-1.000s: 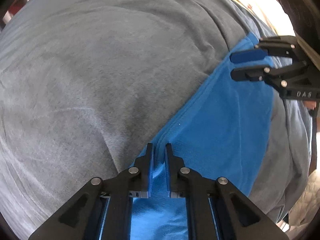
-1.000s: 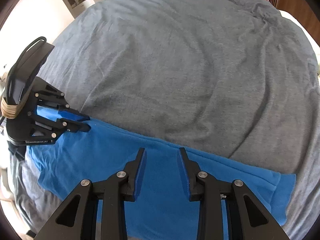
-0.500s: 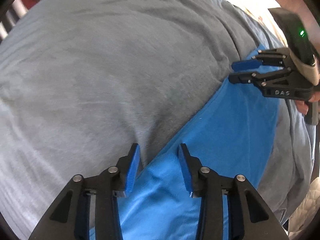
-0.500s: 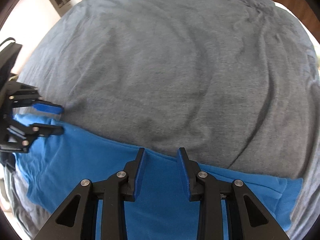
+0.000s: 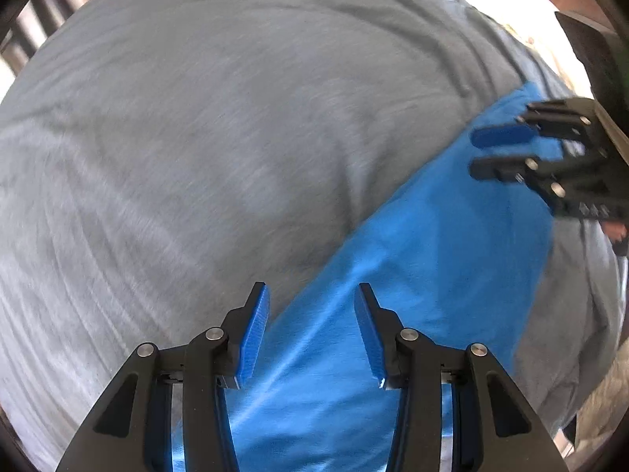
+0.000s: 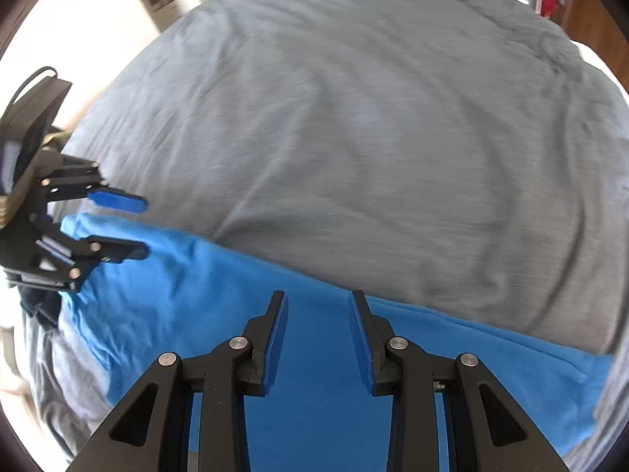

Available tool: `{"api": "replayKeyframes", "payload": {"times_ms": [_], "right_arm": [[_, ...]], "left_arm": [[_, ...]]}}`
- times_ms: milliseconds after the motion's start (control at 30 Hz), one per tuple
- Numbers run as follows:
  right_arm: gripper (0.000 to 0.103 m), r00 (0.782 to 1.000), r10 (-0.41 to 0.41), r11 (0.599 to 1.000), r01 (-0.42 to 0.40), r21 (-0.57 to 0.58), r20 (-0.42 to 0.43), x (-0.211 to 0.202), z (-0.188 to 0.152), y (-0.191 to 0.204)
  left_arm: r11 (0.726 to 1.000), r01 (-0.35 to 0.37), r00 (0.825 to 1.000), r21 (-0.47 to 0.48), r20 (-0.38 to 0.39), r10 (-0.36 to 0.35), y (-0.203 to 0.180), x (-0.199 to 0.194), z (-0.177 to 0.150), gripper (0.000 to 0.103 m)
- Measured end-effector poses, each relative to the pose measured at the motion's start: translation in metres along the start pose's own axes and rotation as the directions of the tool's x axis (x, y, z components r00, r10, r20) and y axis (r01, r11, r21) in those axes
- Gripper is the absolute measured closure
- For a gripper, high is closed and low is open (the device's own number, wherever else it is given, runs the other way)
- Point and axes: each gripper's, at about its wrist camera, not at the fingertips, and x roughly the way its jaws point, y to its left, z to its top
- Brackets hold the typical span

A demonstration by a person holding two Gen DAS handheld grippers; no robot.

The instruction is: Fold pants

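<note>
Bright blue pants [image 5: 432, 244] [image 6: 220, 306] lie flat as a long folded band near the front edge of a grey bedspread [image 5: 196, 137] [image 6: 354, 137]. My left gripper [image 5: 311, 295] hovers over the pants' far edge, its jaws opening, with nothing pressed between its blue pads. It shows at the left of the right wrist view [image 6: 143, 228], jaws parted above the pants' end. My right gripper [image 6: 317, 306] stands open above the pants' middle, holding nothing. In the left wrist view it hangs at the right [image 5: 473, 151], jaws apart.
The grey bedspread fills most of both views, with shallow wrinkles. A white wall [image 6: 98, 19] with a dark poster lies beyond the bed at upper left. A pale patterned cloth [image 5: 601, 401] shows past the bed's edge at lower right.
My left gripper has let go of the pants' edge, opened its jaws and lifted away sideways. The right gripper slid along the pants, jaws unchanged.
</note>
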Motion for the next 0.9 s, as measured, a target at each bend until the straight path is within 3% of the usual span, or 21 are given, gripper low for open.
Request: {"api": "replayKeyframes", "payload": {"times_ms": [167, 433, 533, 633, 700, 900], "right_arm": [[0.07, 1.0, -0.001, 1.0, 0.001, -0.024, -0.024, 0.024, 0.003, 0.021], [0.07, 0.997, -0.05, 0.999, 0.051, 0.015, -0.052, 0.047, 0.01, 0.013], [0.07, 0.996, -0.074, 0.997, 0.075, 0.02, -0.058, 0.047, 0.01, 0.014], [0.07, 0.981, -0.191, 0.982, 0.19, -0.005, -0.039, 0.037, 0.014, 0.026], [0.07, 0.974, -0.226, 0.974, 0.226, -0.006, -0.02, 0.028, 0.017, 0.032], [0.07, 0.987, -0.154, 0.986, 0.157, -0.061, 0.046, 0.001, 0.018, 0.079]], "left_arm": [[0.997, -0.014, 1.0, -0.079, -0.015, 0.013, 0.022, 0.013, -0.015, 0.06], [0.991, -0.024, 1.0, -0.133, 0.012, 0.026, 0.041, 0.003, -0.037, 0.059], [0.987, -0.047, 0.998, -0.152, 0.026, 0.052, 0.055, -0.021, -0.053, 0.059], [0.978, -0.118, 0.99, -0.171, 0.058, 0.13, 0.059, -0.052, -0.066, 0.06], [0.97, -0.162, 0.981, -0.179, 0.078, 0.178, 0.059, -0.073, -0.08, 0.057], [0.958, -0.152, 0.977, -0.242, 0.112, 0.183, 0.058, -0.104, -0.11, 0.054]]}}
